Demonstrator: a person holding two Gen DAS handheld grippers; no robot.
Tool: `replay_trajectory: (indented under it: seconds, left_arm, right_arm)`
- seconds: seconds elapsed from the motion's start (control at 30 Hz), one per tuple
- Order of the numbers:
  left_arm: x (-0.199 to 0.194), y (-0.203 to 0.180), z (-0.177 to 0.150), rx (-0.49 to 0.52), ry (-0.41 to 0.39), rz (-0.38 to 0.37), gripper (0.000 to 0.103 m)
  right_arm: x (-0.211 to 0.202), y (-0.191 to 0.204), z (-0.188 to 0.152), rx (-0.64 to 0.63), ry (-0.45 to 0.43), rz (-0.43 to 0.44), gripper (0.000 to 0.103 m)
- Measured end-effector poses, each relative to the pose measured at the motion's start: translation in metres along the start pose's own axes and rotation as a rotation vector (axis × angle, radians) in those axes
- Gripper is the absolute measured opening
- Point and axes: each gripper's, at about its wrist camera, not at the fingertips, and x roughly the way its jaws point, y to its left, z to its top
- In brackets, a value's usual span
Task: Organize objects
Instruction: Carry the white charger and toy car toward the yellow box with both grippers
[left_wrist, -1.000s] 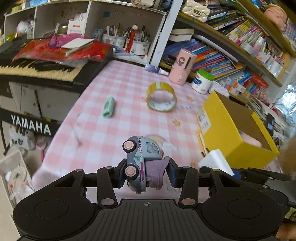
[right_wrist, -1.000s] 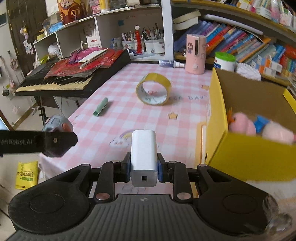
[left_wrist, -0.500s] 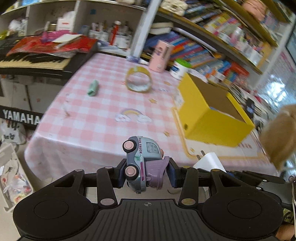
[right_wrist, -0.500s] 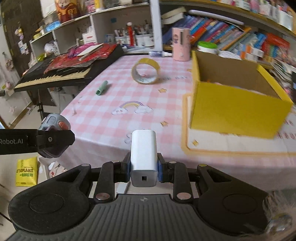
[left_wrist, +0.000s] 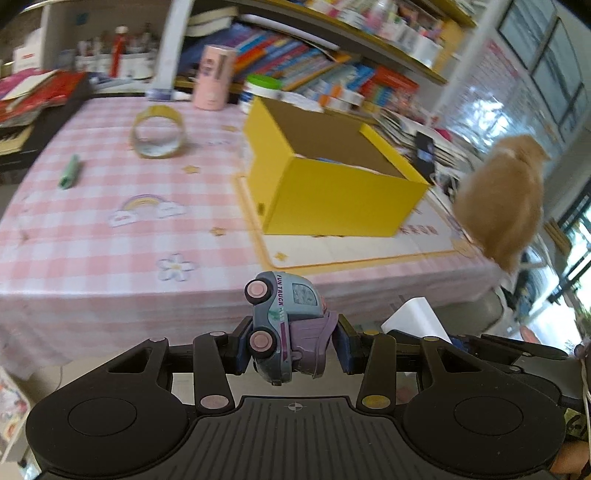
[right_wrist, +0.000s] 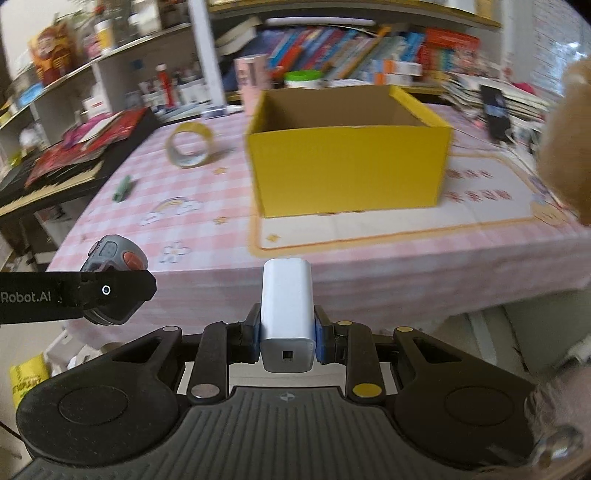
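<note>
My left gripper (left_wrist: 290, 345) is shut on a blue-and-purple toy truck (left_wrist: 286, 325), held off the near table edge. My right gripper (right_wrist: 287, 334) is shut on a white power bank (right_wrist: 287, 310), also off the near edge. The open yellow box (left_wrist: 332, 177) stands on a mat right of the table's middle; it also shows in the right wrist view (right_wrist: 347, 162). A yellow tape roll (left_wrist: 159, 131) and a green marker (left_wrist: 69, 171) lie on the pink checked cloth. The toy truck shows at left in the right wrist view (right_wrist: 112, 258).
A pink cylinder (left_wrist: 214, 77) and a green-lidded jar (left_wrist: 260, 86) stand at the table's back by bookshelves. A keyboard with red papers (right_wrist: 74, 155) is at left. An orange furry animal (left_wrist: 506, 199) is at the table's right end.
Both grippers have pulled back and swung right, away from the table. The box now sits farther off and more centred. Both grips are unchanged.
</note>
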Motion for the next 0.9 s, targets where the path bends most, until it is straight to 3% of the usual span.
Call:
replay_trajectory:
  seconds: [0.27, 0.5, 0.7, 0.9]
  left_arm:
    - [0.030, -0.031, 0.012, 0.054, 0.034, -0.052, 0.042]
    - [0.048, -0.049, 0.034, 0.086, 0.007, -0.055, 0.042]
    - [0.059, -0.063, 0.066, 0.103, -0.058, -0.047, 0.042]
    - [0.073, -0.072, 0.110, 0.102, -0.152, 0.001, 0.042]
  right_arm:
    - [-0.001, -0.039, 0.004, 0.060, 0.001, -0.066, 0.024]
    - [0.012, -0.067, 0.025, 0.079, -0.001, -0.078, 0.024]
    - [0.025, -0.088, 0.053, 0.074, -0.031, -0.081, 0.024]
    - [0.032, -0.101, 0.100, -0.026, -0.143, -0.061, 0.024]
